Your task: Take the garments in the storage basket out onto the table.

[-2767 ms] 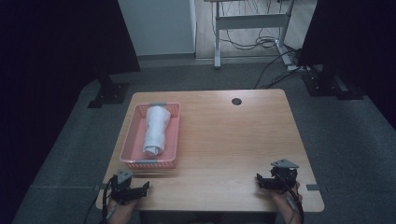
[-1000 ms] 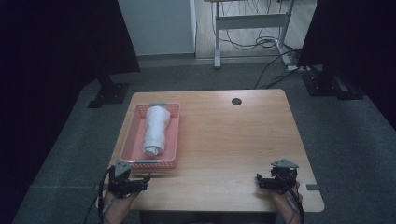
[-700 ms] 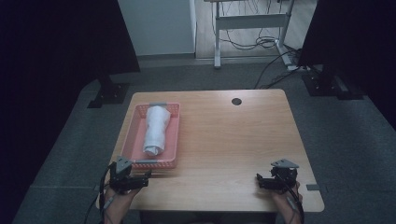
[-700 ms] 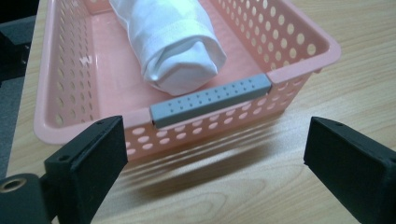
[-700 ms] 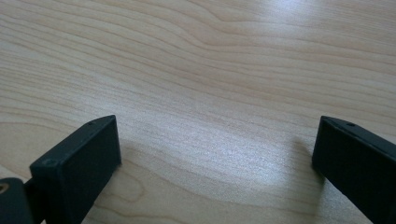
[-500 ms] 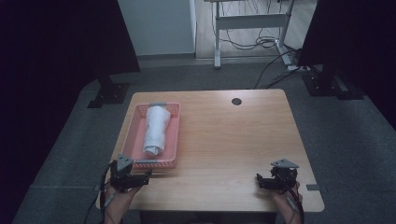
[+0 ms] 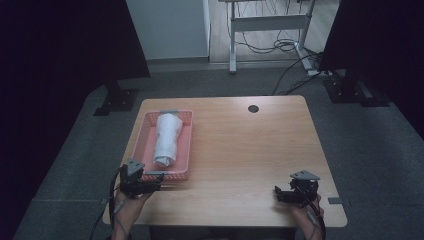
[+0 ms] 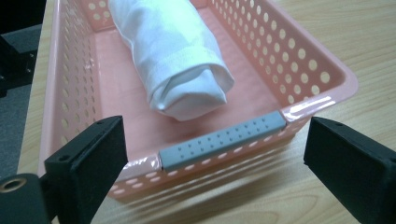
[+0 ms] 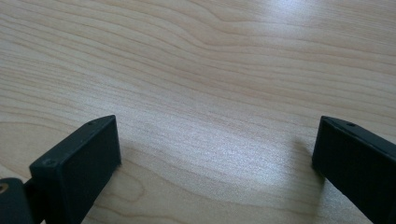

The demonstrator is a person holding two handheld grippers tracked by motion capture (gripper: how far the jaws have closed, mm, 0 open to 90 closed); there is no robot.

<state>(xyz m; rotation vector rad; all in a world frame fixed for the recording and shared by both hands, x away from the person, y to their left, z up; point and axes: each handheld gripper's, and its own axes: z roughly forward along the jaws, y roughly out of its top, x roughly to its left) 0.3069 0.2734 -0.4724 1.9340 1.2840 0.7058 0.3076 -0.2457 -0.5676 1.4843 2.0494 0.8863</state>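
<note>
The left tongs (image 8: pixel 215 163) stood wide at the near end of the pink basket (image 8: pixel 327 79), jaws either side of its grey grip (image 8: pixel 223 141). The right tongs (image 9: pixel 217 158) stood wide over bare bench (image 9: pixel 210 60). A rolled white cloth (image 8: pixel 173 56) lay inside the basket

The high view looks forward and down over the whole wooden surface (image 7: pixel 240 145). The left gripper view sits close to the pink basket's (image 8: pixel 322 79) near end, shared with the high view; the right gripper view skims bare wood.
</note>
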